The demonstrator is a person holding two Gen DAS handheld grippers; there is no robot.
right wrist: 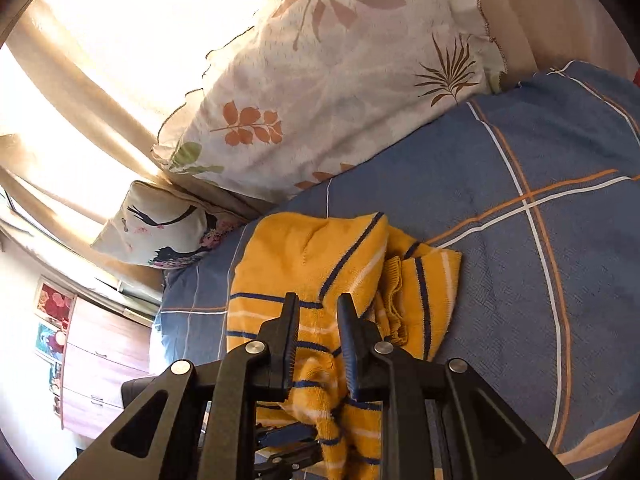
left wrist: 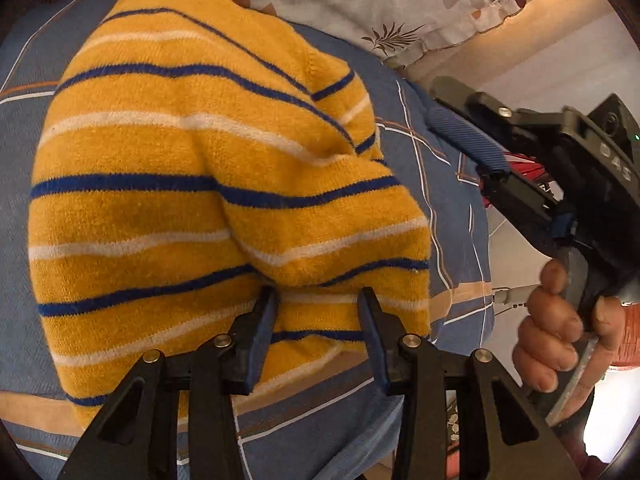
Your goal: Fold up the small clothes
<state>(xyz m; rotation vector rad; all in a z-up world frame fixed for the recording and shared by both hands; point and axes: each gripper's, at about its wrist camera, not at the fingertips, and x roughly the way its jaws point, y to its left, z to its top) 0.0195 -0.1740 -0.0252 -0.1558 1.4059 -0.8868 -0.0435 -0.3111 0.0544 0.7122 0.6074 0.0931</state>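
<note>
A small yellow sweater (left wrist: 192,184) with blue and white stripes lies folded over on the blue plaid bedspread (left wrist: 448,200). My left gripper (left wrist: 318,300) is open, its fingers resting over the sweater's near edge with a fold bulging between them. My right gripper (right wrist: 318,306) is open above the sweater (right wrist: 304,264) and holds nothing. It also shows in the left wrist view (left wrist: 468,120), held by a hand to the right of the sweater. The sweater's collar and ribbed cuff (right wrist: 394,300) lie folded on the right.
A floral pillow (right wrist: 328,92) and a smaller bird-print cushion (right wrist: 160,232) lean at the head of the bed. Beige curtains (right wrist: 80,92) hang behind them. A wooden dresser (right wrist: 104,364) stands beside the bed. The bedspread (right wrist: 540,240) extends to the right.
</note>
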